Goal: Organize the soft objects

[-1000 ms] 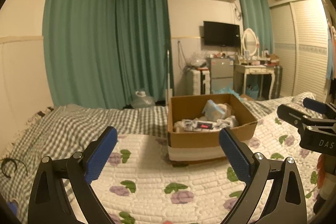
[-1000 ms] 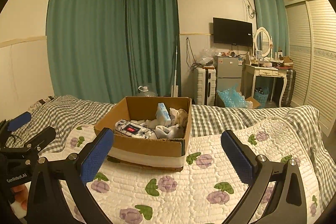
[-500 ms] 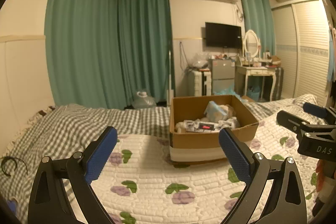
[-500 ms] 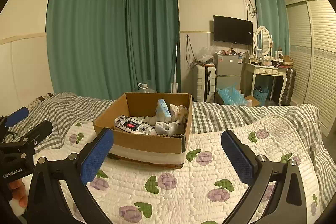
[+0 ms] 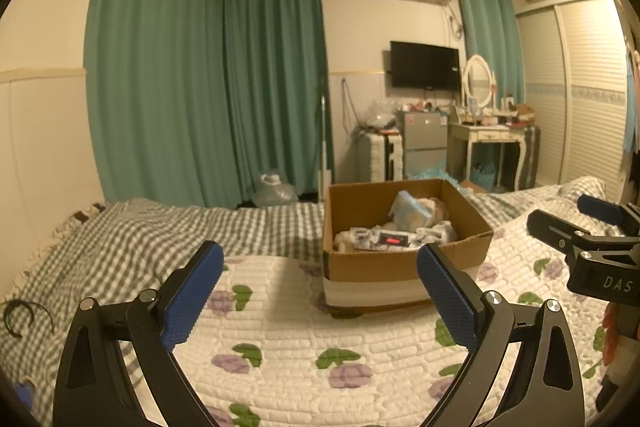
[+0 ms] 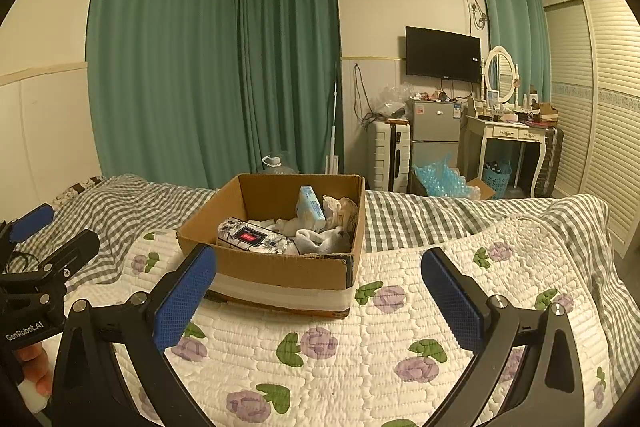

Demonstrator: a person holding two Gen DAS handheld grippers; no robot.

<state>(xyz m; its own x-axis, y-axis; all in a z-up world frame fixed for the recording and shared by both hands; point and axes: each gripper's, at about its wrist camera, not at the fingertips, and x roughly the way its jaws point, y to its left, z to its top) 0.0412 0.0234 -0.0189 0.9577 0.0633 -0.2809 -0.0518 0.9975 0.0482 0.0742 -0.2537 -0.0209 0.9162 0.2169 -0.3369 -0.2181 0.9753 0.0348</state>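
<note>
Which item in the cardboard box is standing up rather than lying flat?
The light blue soft packet, propped upright near the brown cardboard box's back; the floral pack with red label lies flat in front.

A brown cardboard box (image 6: 280, 269) with open top and a white band round its base sits upright on the floral quilted bedspread (image 6: 360, 347). Inside lie soft things in a loose heap: a flat floral-print pack with a red label (image 6: 252, 239) along the near side, a light blue pack (image 6: 311, 203) propped tilted, and crumpled white and grey cloths (image 6: 320, 239) beside it.
</note>
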